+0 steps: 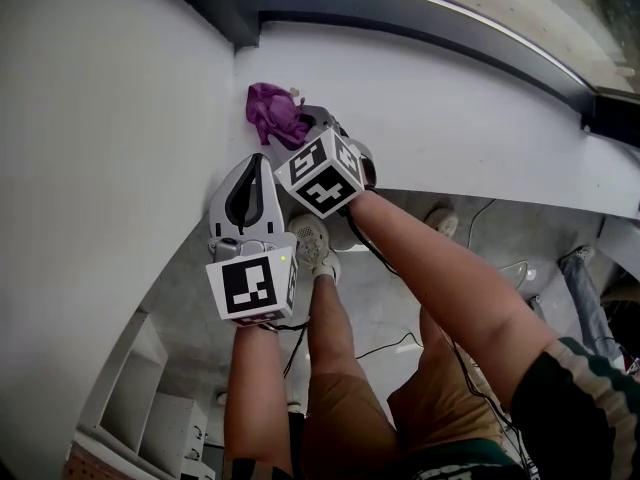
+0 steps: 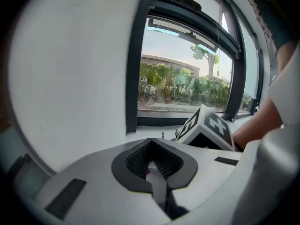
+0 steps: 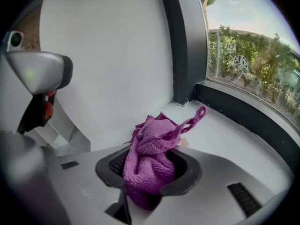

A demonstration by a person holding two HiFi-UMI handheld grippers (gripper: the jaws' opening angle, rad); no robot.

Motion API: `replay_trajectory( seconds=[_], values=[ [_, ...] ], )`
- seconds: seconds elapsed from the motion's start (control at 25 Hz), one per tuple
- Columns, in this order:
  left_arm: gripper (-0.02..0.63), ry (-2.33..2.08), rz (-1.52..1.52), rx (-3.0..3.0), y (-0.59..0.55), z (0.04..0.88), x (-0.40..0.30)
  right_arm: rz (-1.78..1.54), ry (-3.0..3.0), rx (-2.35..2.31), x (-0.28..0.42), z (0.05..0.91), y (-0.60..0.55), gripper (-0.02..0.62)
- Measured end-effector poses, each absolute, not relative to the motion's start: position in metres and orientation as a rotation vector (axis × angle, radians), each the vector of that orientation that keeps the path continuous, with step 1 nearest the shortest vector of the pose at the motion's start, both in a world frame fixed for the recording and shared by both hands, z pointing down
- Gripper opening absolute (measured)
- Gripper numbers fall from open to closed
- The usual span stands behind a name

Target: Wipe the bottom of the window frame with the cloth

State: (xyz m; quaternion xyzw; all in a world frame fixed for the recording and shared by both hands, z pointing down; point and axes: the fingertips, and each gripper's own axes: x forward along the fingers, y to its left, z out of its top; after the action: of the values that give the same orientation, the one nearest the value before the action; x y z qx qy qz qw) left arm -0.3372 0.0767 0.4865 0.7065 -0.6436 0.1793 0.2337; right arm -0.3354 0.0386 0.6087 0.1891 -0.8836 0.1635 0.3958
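I am pinching the bunched purple cloth (image 3: 154,146) in my right gripper (image 3: 149,182) at the sill's (image 1: 450,118) left corner; my left gripper (image 2: 152,165), jaws pressed together, is holding nothing. Risk: the loosely gathered cloth slipping free against the window frame (image 3: 243,114)

A white wall (image 1: 100,118) meets a dark-framed window (image 2: 183,83) above a grey floor (image 1: 185,298).

A: Is the crumpled purple knitted cloth (image 3: 154,142) fully visible?
B: No, its lower end disappears between the grey right gripper's (image 3: 149,175) jaws. Ahead, the dark window frame (image 3: 243,112) runs off-picture.
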Motion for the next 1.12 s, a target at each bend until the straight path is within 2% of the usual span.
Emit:
replay_trajectory(
  seconds=[0.28, 0.52, 1.12],
  values=[
    [0.006, -1.766, 0.504, 1.938, 0.087, 0.483, -0.346, 0.442, -2.262, 0.452, -0.339, 0.604, 0.038, 0.153],
    [0.006, -1.782, 0.500, 1.949, 0.083, 0.461, -0.341, 0.342, -2.319, 0.428, -0.329, 0.563, 0.039, 0.153],
    [0.006, -1.761, 0.412, 2.105, 0.064, 0.300, -0.247, 0.368, -2.470, 0.555, -0.221, 0.334, 0.042, 0.147]
  ],
)
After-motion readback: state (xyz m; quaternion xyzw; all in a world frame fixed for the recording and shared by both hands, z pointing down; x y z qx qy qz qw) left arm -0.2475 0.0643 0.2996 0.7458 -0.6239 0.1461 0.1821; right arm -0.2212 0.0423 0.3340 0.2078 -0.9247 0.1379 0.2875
